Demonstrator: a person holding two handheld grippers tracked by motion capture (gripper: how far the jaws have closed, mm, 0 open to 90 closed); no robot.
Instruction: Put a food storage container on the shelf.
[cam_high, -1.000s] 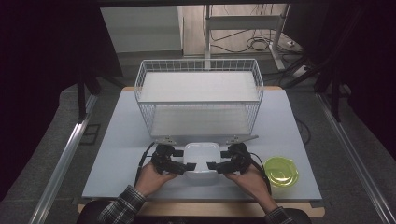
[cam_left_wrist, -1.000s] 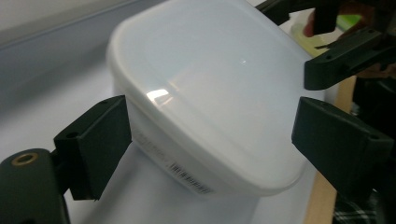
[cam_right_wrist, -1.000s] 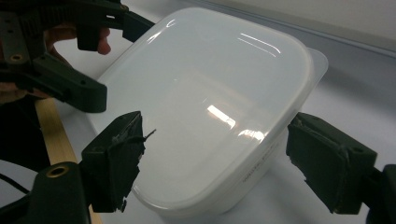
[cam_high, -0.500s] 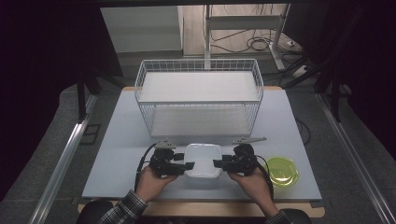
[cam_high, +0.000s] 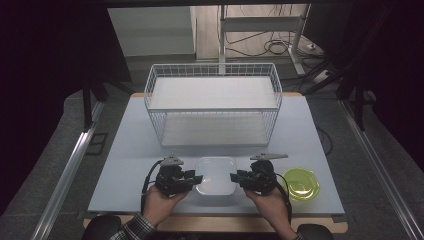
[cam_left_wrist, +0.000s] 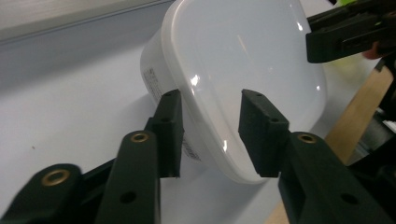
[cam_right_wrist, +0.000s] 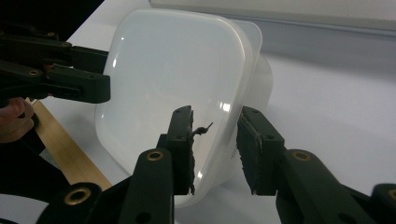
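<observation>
Dim room, dark edges; table (cam_high: 130, 150) evenly lit from above; glare on white container (cam_left_wrist: 243, 60); high view soft.

A white wire basket (cam_high: 214, 107) stands at the far middle of the pale table (cam_high: 125, 150). A yellow-green lid (cam_high: 300, 184) lies flat near the front right edge. Cables (cam_high: 280, 47) trail across the floor behind.
</observation>
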